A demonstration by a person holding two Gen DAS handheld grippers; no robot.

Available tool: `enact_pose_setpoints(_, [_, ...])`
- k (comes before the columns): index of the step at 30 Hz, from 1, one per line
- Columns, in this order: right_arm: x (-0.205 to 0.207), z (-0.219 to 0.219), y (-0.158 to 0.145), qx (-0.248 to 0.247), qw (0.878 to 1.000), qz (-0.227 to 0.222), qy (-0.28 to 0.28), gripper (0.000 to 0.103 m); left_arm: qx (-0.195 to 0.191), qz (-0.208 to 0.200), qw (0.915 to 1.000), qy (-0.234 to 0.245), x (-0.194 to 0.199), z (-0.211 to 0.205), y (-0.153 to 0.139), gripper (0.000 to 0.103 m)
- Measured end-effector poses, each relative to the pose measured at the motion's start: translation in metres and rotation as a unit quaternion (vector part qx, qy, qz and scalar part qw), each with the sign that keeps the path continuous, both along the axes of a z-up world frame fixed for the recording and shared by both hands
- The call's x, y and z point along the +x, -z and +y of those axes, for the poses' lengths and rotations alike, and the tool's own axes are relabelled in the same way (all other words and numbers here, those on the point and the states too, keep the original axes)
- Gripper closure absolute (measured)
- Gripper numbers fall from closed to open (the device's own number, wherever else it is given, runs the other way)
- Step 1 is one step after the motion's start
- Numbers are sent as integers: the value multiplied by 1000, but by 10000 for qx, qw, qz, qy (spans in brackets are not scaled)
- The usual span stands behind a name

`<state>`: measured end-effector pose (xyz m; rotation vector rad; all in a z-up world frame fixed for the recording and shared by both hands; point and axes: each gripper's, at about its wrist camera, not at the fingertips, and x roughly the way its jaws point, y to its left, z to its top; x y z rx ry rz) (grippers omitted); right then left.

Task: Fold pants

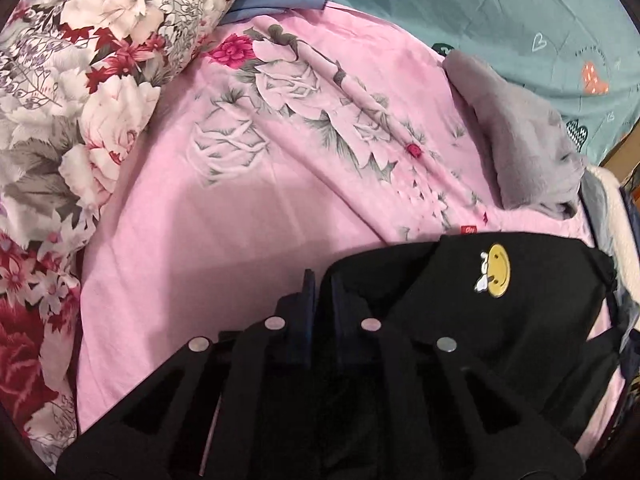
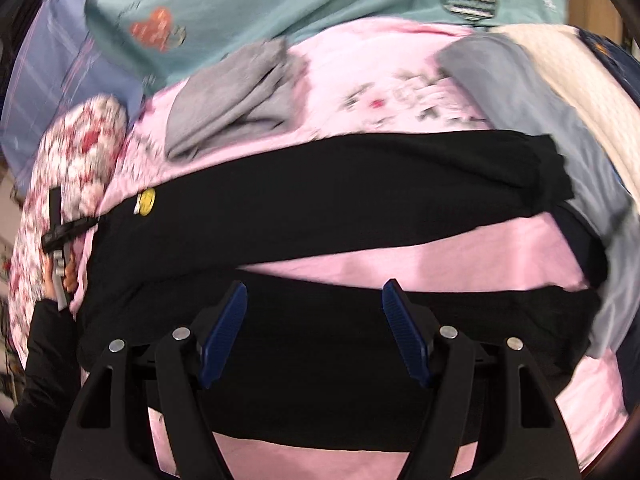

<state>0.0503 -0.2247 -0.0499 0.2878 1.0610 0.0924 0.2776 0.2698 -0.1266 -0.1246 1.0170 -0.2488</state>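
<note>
Black pants (image 2: pixel 320 196) with a yellow smiley patch (image 1: pixel 495 270) lie spread across a pink flowered sheet (image 1: pixel 224 216), both legs stretched to the right in the right wrist view. My left gripper (image 1: pixel 322 284) is shut on the pants' waist edge, and black cloth bunches between its blue pads. My right gripper (image 2: pixel 315 286) stands open over the nearer leg (image 2: pixel 320 360), its blue pads (image 2: pixel 224 332) well apart and pressing on nothing. At the far left of that view a hand (image 2: pixel 56 280) in a black sleeve holds the other tool at the waist end.
A red and white floral quilt (image 1: pixel 60 100) is bunched along the left. A folded grey garment (image 1: pixel 516 148) lies beyond the pants, near a teal sheet with hearts (image 1: pixel 500 12). A grey-blue garment (image 2: pixel 520 100) and a cream blanket (image 2: pixel 592 100) lie by the leg ends.
</note>
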Motion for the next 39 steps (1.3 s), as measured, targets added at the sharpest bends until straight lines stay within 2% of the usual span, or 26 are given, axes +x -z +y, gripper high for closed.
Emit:
enact_pose_setpoints(3, [20, 32, 4, -143, 9985, 158, -495, 32, -11, -52, 9999, 98, 3, -3, -2, 95])
enact_pose_setpoints(6, [57, 82, -5, -186, 9891, 44, -1461, 32, -141, -39, 9997, 178, 4, 4, 0, 95])
enact_pose_setpoints(8, [90, 126, -8, -280, 9704, -49, -2398, 29, -179, -42, 9995, 261, 3, 5, 0, 95])
enact_pose_setpoints(9, [106, 147, -7, -356, 9581, -54, -2841, 20, -196, -42, 9994, 289, 1, 6, 0, 95])
enact_pose_setpoints(10, [122, 167, -4, -460, 9441, -44, -3263, 15, -231, -38, 9992, 314, 1, 6, 0, 95])
enact_pose_setpoints(11, [142, 191, 0, -681, 9269, -85, -3690, 15, -265, -25, 9991, 338, 1, 7, 0, 95])
enact_pose_setpoints(13, [174, 226, 10, -1105, 8998, -176, -4218, 15, -322, -5, 9987, 391, 2, 9, 1, 95])
enact_pose_setpoints(15, [198, 246, 20, -1172, 8808, -88, -4586, 15, -353, 23, 9984, 434, 4, 10, 2, 93])
enact_pose_setpoints(18, [230, 263, 36, -1127, 8627, 115, -4929, 16, -388, 42, 9982, 464, 4, 11, 4, 92])
enact_pose_setpoints(20, [246, 268, 47, -992, 8553, 226, -5080, 24, -389, 40, 9981, 483, 4, 11, 3, 92])
enact_pose_setpoints(22, [253, 272, 54, -892, 8531, 351, -5129, 44, -403, 42, 9980, 483, 4, 11, 3, 92])
enact_pose_setpoints(25, [267, 271, 64, -952, 8547, 425, -5086, 52, -414, 31, 9979, 489, 2, 11, 3, 92])
enact_pose_setpoints(30, [268, 265, 63, -928, 8506, 320, -5166, 53, -426, 23, 9978, 512, 1, 12, 2, 92])
enact_pose_setpoints(36, [268, 267, 69, -1209, 8404, 311, -5274, 53, -487, -187, 9963, 683, -10, 13, -5, 97])
enact_pose_setpoints(39, [264, 266, 73, -1331, 8362, 223, -5315, 47, -422, -281, 9955, 800, -16, 10, -9, 97])
